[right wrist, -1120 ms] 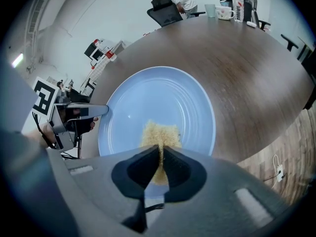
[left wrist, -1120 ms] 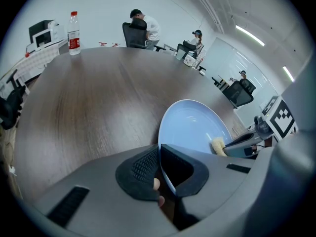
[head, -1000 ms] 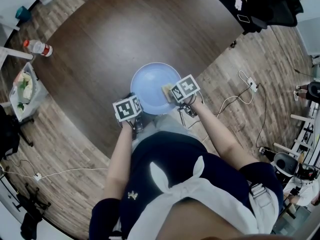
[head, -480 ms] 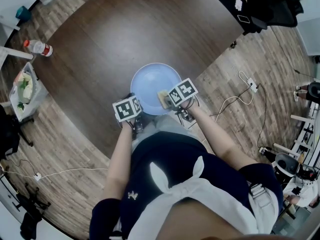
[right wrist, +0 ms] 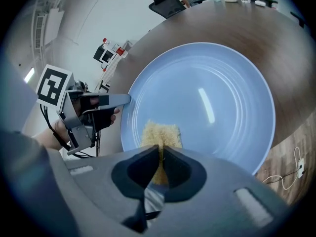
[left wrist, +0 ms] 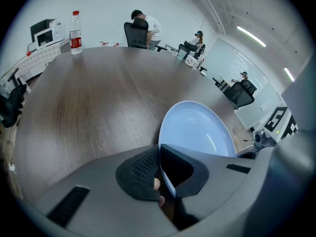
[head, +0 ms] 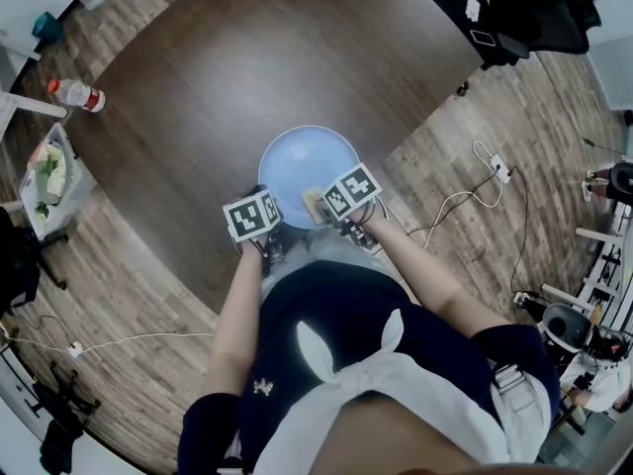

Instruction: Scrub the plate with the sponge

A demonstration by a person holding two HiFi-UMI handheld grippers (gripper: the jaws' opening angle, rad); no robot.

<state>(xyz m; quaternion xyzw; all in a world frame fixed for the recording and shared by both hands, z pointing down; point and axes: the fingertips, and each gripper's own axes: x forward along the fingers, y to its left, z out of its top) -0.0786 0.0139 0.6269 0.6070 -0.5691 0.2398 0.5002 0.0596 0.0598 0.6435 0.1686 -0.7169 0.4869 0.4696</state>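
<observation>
Pale blue and round, the plate (head: pixel 307 171) sits at the near edge of the dark wood-grain counter (head: pixel 198 77), right in front of the person's body. In my left gripper view, the left hand-held gripper (left wrist: pixel 159 156) has its two black jaws pressed onto the plate's near rim, one jaw on each face, so it pinches the plate (left wrist: pixel 197 132) by the edge. The plate looks lifted at an angle in that view, though I cannot tell how far it stands off the counter. In my right gripper view, the right hand-held gripper (right wrist: pixel 161 157) is clamped on a yellow sponge (right wrist: pixel 160 135). The sponge's free end lies against the inside of the plate (right wrist: pixel 212 98), on the part nearest the person and close to the rim. From the head view the sponge (head: pixel 314 203) shows just inside the plate's near rim, between the two marker cubes. The two hand-held grippers sit near each other at that rim, left one at the plate's near-left. A water bottle (head: pixel 74 94) with a red label lies well apart, at the counter's far-left edge.
</observation>
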